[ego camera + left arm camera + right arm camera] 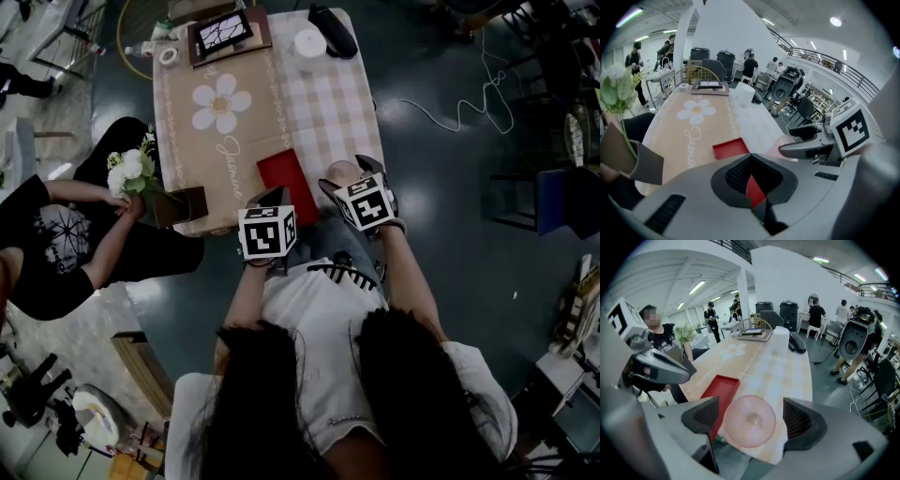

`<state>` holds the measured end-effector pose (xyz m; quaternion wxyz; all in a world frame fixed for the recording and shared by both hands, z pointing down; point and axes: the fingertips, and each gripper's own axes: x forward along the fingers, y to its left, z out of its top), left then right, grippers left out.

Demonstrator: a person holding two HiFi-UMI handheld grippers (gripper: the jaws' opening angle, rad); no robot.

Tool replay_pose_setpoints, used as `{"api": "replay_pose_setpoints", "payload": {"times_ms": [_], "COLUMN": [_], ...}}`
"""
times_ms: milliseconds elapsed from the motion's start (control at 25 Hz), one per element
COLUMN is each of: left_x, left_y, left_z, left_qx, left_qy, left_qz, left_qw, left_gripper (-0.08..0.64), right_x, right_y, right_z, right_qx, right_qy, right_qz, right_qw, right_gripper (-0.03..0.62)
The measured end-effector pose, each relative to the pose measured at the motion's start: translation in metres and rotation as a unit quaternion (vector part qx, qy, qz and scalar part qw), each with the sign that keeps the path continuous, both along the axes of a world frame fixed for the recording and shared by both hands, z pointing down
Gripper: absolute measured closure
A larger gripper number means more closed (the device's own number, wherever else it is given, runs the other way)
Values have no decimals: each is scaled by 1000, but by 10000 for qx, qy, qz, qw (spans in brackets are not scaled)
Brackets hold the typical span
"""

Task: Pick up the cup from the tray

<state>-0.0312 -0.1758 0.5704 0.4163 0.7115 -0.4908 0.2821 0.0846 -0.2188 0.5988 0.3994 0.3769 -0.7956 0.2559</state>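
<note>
A pink translucent cup (749, 420) stands on the checked tablecloth at the table's near edge, just right of the empty red tray (718, 392). My right gripper (750, 420) is open, one jaw on each side of the cup with a thin gap on both sides. The head view puts the cup (342, 172) between the right gripper's (349, 176) fingers, beside the tray (283, 183). My left gripper (749, 158) is shut with nothing in it, and only the tray (730, 148) shows beyond its tips. It hovers at the tray's near end (270, 197).
A seated person at the table's left holds white flowers (129, 171) and a dark box (183, 204). At the table's far end lie a framed picture (225, 34), a white roll (309, 42) and a black object (334, 30). The cloth (220, 101) carries a daisy print.
</note>
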Motion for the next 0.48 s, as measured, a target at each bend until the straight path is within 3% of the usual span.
{"api": "replay_pose_setpoints", "payload": {"times_ms": [240, 480], "left_x": [3, 1], "left_y": [6, 12], "left_z": [-6, -17], "left_qx": [144, 350], "left_qy": [81, 140], "left_qz": [17, -98], "left_qw": [9999, 9992], "left_gripper": [558, 558], "right_x": [8, 2], "right_y": [-11, -2], "right_z": [-54, -89], "right_qx": [566, 773], "right_qy": [-635, -1242], "right_qz": [585, 678], "right_qw": [9947, 9869], "right_gripper": [180, 181]}}
